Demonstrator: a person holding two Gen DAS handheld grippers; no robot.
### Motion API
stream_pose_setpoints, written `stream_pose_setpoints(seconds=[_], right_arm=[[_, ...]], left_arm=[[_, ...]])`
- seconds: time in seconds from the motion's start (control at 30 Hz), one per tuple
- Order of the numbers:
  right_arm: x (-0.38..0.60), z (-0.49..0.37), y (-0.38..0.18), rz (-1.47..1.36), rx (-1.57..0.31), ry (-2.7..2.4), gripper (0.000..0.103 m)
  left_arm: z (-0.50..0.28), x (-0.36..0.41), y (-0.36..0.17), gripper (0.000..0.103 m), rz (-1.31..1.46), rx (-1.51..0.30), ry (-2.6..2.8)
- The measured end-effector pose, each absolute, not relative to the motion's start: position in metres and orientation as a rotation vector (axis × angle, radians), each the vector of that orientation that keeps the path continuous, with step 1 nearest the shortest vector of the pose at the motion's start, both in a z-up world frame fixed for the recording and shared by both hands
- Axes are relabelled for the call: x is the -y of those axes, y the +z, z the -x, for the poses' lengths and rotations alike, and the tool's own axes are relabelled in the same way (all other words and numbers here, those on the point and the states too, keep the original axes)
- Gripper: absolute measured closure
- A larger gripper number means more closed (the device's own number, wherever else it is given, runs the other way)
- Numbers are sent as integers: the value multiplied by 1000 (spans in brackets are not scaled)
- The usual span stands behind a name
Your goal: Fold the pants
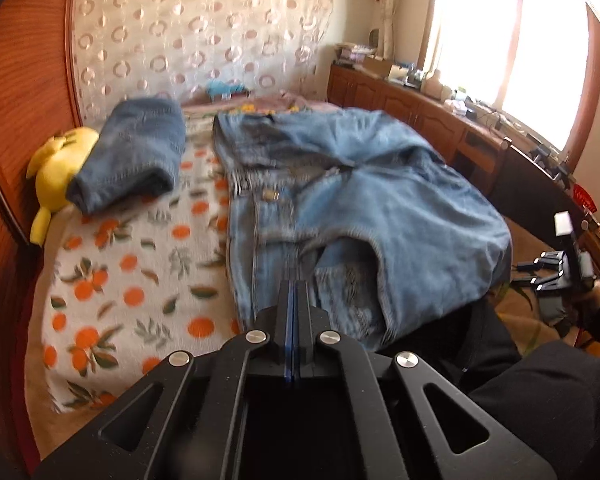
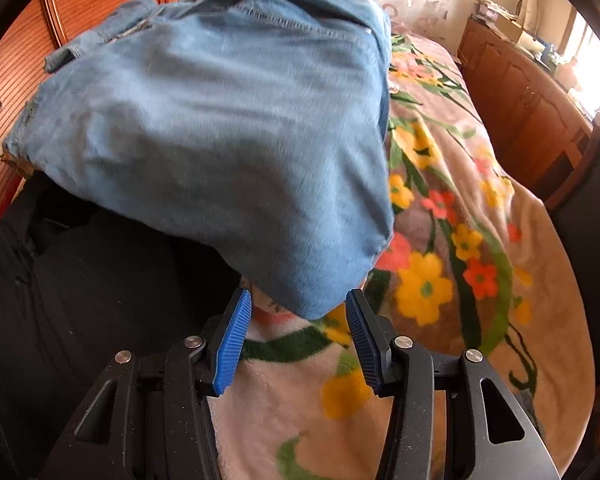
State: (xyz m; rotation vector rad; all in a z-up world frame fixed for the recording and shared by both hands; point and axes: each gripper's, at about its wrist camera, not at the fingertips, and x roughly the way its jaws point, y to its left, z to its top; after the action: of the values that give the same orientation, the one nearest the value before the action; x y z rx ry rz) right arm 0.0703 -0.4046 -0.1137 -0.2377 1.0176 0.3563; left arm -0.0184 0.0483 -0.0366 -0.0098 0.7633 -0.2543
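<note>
My left hand-held gripper (image 1: 296, 284) was fully closed, its blue pads pressed flat together with no cloth visibly caught between them, its tip over the near edge of the light blue jeans (image 1: 340, 200). The jeans lay spread on the bed (image 1: 112, 280), across a blanket printed with oranges, their waistband toward me and the legs running away toward the far wall. A second, darker pair of jeans (image 1: 132, 152) sat folded to the left, touching a yellow plush toy (image 1: 56, 176) by the wooden wardrobe (image 1: 16, 100). My right hand-held gripper (image 2: 298, 304) was held about half open, its blue pads (image 2: 232, 344) well apart, with a bunched corner of the light jeans hanging down between the fingertips above the flowered blanket (image 2: 440, 280); the pads did not appear to press on the fabric.
</note>
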Motion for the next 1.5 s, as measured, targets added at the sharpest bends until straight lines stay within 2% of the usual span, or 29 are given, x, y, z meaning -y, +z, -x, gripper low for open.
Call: stream_pose_setpoints(seconds=[0.13, 0.2, 0.3, 0.33, 0.37, 0.43, 0.63, 0.73, 0.9, 1.1, 1.17, 1.3, 1.5], right_arm=[[402, -72, -123, 229, -1006, 335, 52], [404, -74, -126, 209, -992, 315, 52], [405, -78, -135, 195, -988, 296, 52], [405, -78, -137, 198, -985, 288, 57], [404, -77, -136, 201, -975, 284, 78], [404, -74, -131, 200, -949, 287, 96], [412, -64, -101, 172, -839, 280, 100], [412, -59, -95, 181, -816, 276, 100], [415, -54, -94, 193, -799, 271, 100], [414, -54, -93, 210, -793, 270, 99], [414, -55, -89, 213, -792, 270, 99], [416, -53, -78, 220, -771, 279, 100], [425, -49, -33, 207, -675, 276, 100]], left_arm=[[18, -45, -37, 102, -15, -766, -261], [19, -48, -45, 95, -7, -790, -269], [23, -51, -56, 93, -3, -820, -249], [23, -53, -60, 89, 2, -829, -250], [24, -54, -64, 86, 4, -840, -253], [26, -56, -71, 79, 7, -858, -254], [29, -57, -94, 65, 25, -902, -279], [25, -59, -101, 63, 35, -903, -279], [26, -57, -103, 63, 20, -869, -294], [29, -54, -101, 93, 15, -869, -330], [27, -55, -100, 97, 25, -879, -319], [32, -58, -78, 99, 56, -836, -310], [37, -53, -14, 101, 53, -688, -305]])
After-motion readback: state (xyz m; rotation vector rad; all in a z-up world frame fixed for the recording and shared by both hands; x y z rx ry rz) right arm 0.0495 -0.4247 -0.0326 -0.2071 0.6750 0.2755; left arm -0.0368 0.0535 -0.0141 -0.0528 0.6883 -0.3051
